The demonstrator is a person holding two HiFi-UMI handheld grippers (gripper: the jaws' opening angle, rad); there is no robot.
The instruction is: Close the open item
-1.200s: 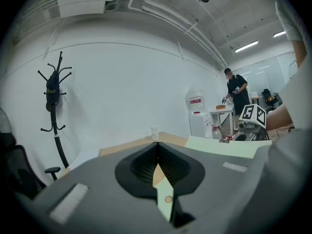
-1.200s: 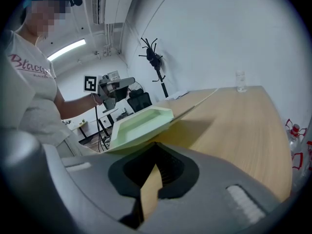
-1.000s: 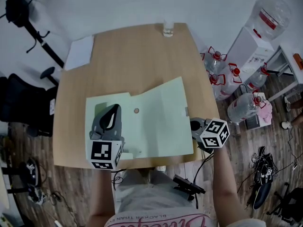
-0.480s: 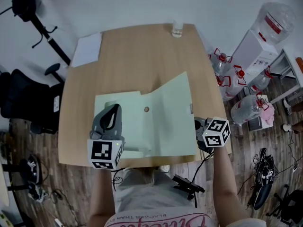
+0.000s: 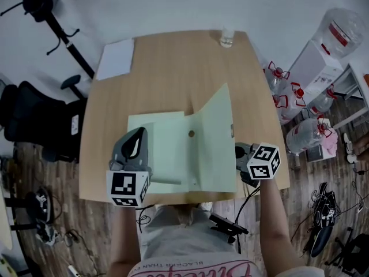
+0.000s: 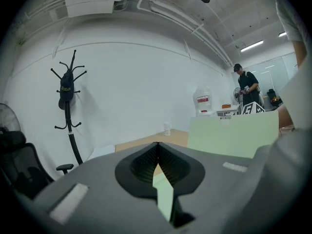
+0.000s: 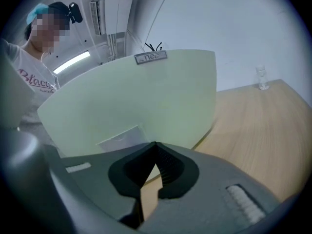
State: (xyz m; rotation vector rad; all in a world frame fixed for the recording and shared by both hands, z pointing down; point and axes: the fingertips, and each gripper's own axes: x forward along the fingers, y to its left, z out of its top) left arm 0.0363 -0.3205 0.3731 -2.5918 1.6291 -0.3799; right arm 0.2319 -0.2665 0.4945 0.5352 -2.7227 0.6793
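A pale green folder (image 5: 164, 149) lies open on the wooden table (image 5: 173, 74). Its right cover (image 5: 214, 140) stands lifted off the table, tilted toward the left half. My right gripper (image 5: 238, 152) is shut at that cover's right edge, tips against it; in the right gripper view the cover (image 7: 131, 96) rises just beyond the closed tips (image 7: 156, 143). Whether the sheet is pinched I cannot tell. My left gripper (image 5: 138, 134) is shut and rests on the folder's left half. In the left gripper view (image 6: 157, 143) the raised cover (image 6: 229, 138) shows to the right.
A small glass (image 5: 226, 37) stands at the table's far edge, and a white sheet (image 5: 117, 58) lies at its far left corner. Water bottles (image 5: 282, 85) crowd the floor on the right; a coat stand (image 5: 52, 10) and a black chair (image 5: 29, 120) are on the left.
The right cover has swung higher and further left, looking narrower from above. The right gripper stays at its edge. The left gripper has stayed on the left half.
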